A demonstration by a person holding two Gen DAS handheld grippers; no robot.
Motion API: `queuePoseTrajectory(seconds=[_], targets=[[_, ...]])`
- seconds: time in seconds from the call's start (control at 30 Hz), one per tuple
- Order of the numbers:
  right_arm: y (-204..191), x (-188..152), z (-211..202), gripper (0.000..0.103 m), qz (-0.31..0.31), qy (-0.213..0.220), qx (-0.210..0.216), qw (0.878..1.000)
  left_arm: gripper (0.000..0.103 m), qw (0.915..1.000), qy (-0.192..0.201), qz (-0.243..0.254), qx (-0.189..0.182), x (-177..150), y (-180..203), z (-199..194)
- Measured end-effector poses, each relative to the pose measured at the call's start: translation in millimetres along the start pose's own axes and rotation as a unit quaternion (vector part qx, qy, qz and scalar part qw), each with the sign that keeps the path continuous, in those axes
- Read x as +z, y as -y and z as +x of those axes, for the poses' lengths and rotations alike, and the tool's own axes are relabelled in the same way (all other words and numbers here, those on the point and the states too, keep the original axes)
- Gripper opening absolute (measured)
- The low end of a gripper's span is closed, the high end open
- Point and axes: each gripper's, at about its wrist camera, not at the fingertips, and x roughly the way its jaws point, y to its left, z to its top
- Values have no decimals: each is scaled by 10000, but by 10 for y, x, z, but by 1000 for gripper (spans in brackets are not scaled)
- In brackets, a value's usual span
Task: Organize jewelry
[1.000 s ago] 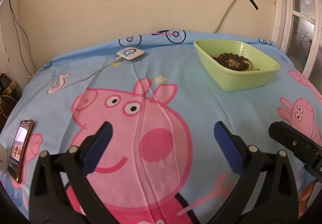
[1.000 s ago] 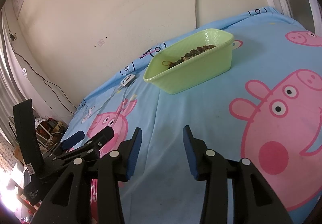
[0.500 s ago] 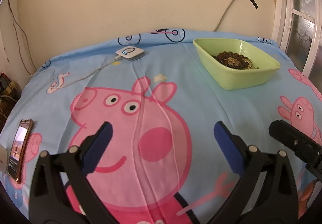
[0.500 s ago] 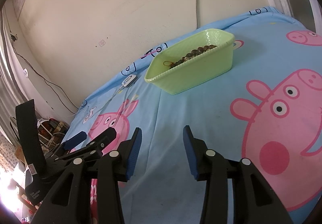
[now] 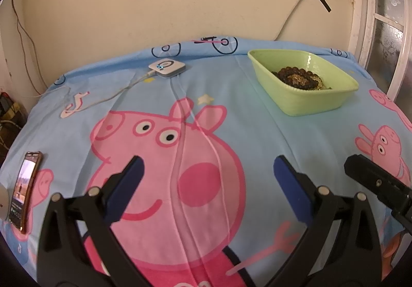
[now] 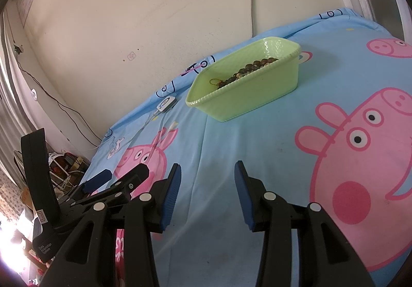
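Note:
A light green plastic basket (image 5: 319, 104) stands at the far right of the bed, with dark brown bead bracelets (image 5: 298, 77) heaped inside. In the right wrist view the same basket (image 6: 257, 96) sits ahead and above the fingers, and the beads (image 6: 247, 72) show over its rim. My left gripper (image 5: 208, 171) hovers open over the pig print, nothing between its blue pads. My right gripper (image 6: 207, 171) is open too, over bare sheet short of the basket, and holds nothing. The left gripper (image 6: 123, 176) shows at the lower left of the right wrist view.
The bed has a blue cartoon-pig sheet (image 5: 231, 111). A white square charger (image 5: 166, 68) with its cable lies near the far edge. A phone (image 5: 24, 189) lies at the left edge. The wall is close behind; clutter sits on the floor to the left (image 6: 64, 166).

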Motion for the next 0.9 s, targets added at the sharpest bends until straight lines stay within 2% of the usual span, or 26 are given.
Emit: queuePoseTrajectory(seconds=[0.9], targets=[[-7,9,-7,23,31,24,52,10000,97,9999,57,52,109,8,43,-24]])
